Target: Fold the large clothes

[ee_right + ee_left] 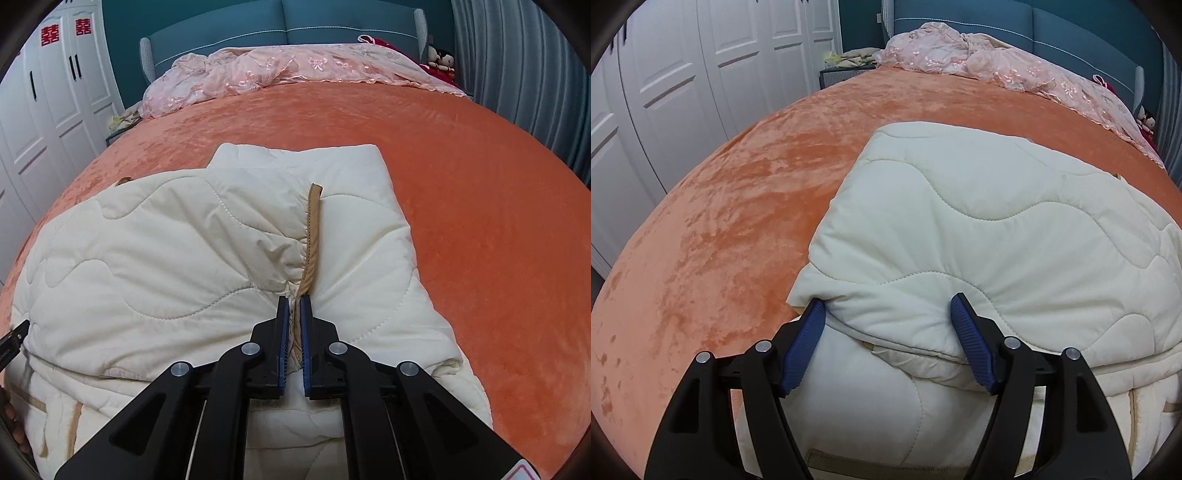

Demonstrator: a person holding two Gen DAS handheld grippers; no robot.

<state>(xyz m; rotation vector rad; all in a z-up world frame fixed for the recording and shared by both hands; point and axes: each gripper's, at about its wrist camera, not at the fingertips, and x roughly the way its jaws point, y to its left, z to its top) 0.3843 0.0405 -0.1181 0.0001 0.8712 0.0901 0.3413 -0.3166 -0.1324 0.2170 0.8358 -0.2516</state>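
Note:
A cream quilted coat [979, 229] lies folded on the orange bed cover [738, 206]. In the left wrist view my left gripper [886, 306] stands wide at the coat's near left corner. A thick fold of the coat fills the gap, and both blue pads [971, 347] press against it. In the right wrist view the coat [147, 258] spreads to the left, with a tan trim strip [314, 229] running up its middle. My right gripper [294, 297] is shut on the gathered fabric at the trim's near end. A black tip of the left gripper [14, 332] shows at the left edge.
A pink lace cover [277, 66] is bunched along the blue headboard [288, 26]. White wardrobe doors [665, 92] stand left of the bed and grey curtains [517, 74] hang on the right. Orange bed cover [480, 221] stretches right of and beyond the coat.

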